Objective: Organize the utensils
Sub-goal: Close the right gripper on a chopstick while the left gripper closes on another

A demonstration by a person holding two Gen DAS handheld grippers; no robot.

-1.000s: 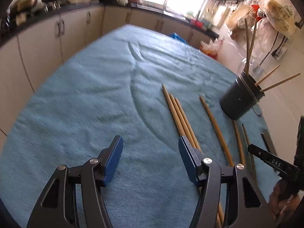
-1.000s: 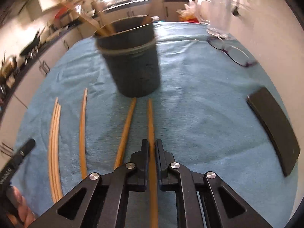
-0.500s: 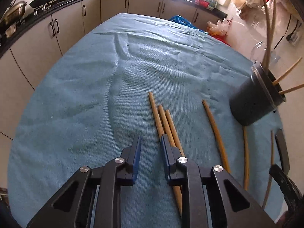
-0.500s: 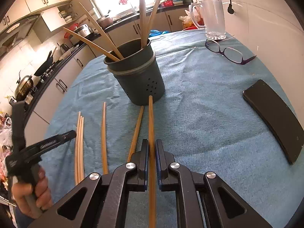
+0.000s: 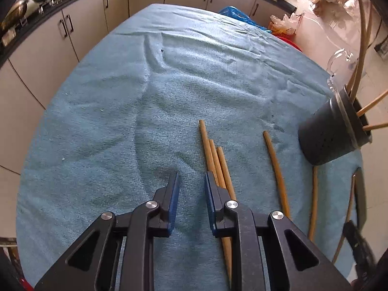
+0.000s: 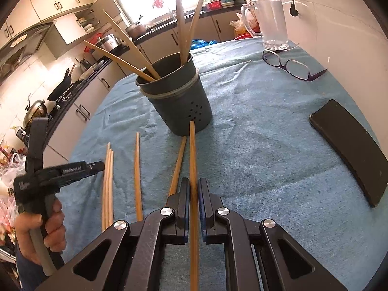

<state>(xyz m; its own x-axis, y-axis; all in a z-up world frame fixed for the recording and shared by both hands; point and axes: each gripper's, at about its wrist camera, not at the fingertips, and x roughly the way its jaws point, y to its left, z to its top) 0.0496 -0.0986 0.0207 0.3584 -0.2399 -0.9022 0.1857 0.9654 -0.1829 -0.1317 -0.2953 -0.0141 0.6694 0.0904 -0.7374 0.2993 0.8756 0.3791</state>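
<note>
My right gripper (image 6: 193, 189) is shut on a wooden chopstick (image 6: 192, 150) and holds it lifted, its tip pointing at the dark grey utensil holder (image 6: 179, 106). The holder stands upright with several chopsticks in it; it also shows at the right of the left wrist view (image 5: 332, 131). My left gripper (image 5: 190, 181) is partly open and empty, low over the blue cloth, just left of three chopsticks lying together (image 5: 214, 160). Further chopsticks lie on the cloth: one (image 5: 276, 169) to their right, another (image 6: 178, 167) beside the held one.
A black phone (image 6: 351, 150) lies on the cloth at the right. Purple glasses (image 6: 291, 65) and a glass mug (image 6: 271, 24) stand behind the holder. Kitchen cabinets (image 5: 72, 29) run beyond the table's far and left edges.
My left gripper's jaws have narrowed from wide open and it has moved forward beside the three chopsticks. My right gripper has lifted the held chopstick off the cloth.
</note>
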